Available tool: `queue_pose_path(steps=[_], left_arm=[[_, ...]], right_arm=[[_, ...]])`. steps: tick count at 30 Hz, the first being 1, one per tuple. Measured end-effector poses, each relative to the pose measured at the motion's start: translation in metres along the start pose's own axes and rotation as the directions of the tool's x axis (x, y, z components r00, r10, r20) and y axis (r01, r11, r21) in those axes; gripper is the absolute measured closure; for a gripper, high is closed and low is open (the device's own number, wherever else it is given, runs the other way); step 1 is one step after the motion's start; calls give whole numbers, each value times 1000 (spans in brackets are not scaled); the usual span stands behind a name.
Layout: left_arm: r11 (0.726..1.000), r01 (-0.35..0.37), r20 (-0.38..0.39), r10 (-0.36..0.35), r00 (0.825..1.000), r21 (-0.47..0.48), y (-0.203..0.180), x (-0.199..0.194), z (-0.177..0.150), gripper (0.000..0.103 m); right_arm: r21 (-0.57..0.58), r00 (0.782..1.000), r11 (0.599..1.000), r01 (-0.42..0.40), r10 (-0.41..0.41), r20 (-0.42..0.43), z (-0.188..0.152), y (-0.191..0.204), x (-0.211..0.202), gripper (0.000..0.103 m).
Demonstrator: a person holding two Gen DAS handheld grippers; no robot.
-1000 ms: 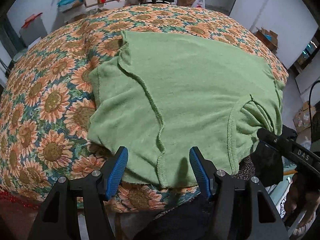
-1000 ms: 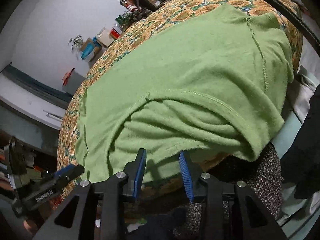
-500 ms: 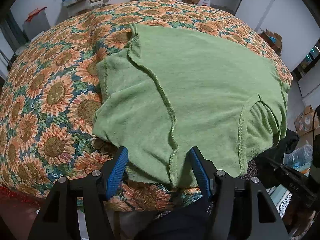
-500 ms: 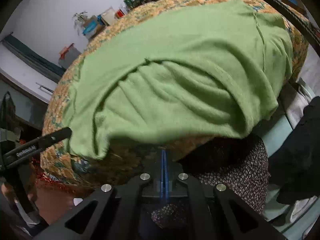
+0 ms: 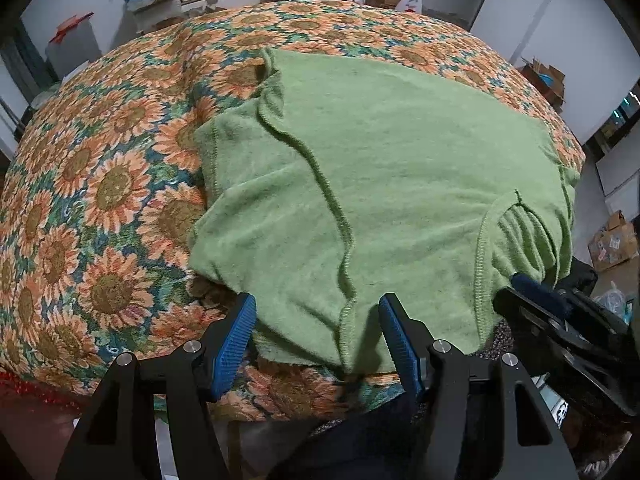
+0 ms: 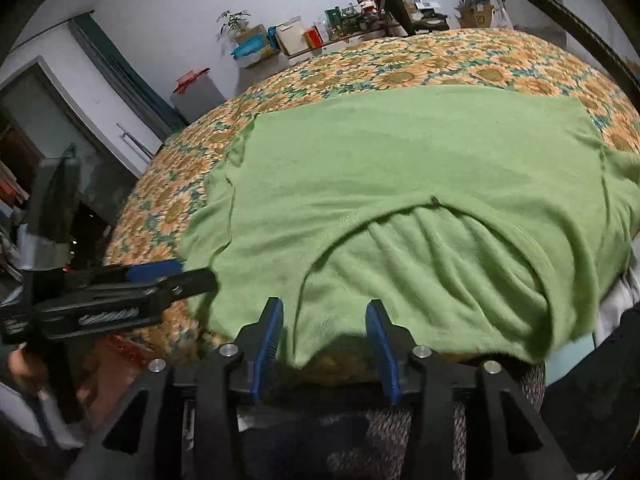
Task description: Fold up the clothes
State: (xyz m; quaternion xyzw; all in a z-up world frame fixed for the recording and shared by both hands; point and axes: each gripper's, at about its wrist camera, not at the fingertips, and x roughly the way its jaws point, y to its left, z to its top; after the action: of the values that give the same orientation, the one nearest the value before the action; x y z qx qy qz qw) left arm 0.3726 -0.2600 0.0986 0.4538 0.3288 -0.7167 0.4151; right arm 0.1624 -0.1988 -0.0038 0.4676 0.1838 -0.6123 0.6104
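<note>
showing only in the right view, a plant (image 6: pixel 234 20); both grippers' fingers (image 5: pixel 236 334) gape, right's just reopened over the green garment (image 6: pixel 400 184).

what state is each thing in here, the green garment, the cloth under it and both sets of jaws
green garment: spread on the table, left side folded over, near edge hanging off the table edge
sunflower cloth: laid flat over the table
left gripper: jaws open, hem between them, not pinched
right gripper: jaws have just been opening, hem between them, not pinched
</note>
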Motion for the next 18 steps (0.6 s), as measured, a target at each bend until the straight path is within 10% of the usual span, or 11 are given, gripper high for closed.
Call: queue_pose_path(steps=[2,9,15,18], left_arm=[[1000,0,-3,0,1000,-13,6,0,-2,38],[994,92,-19,-94,995,-63,10,3,0,38],[989,124,38,-128,991,81,-39,-6,14,39],[971,145,40,-155,987,189,-73,-1,20,75]], right_arm=[[-8,999,1000,19,-19,-28,-3,-2,7,97],[-18,996,999,-37,36,-87,-28,-5,7,97],[104,995,989,-104,103,12,-16,-33,-35,74],[183,991,983,19,-42,125,-4,-70,-63,74]])
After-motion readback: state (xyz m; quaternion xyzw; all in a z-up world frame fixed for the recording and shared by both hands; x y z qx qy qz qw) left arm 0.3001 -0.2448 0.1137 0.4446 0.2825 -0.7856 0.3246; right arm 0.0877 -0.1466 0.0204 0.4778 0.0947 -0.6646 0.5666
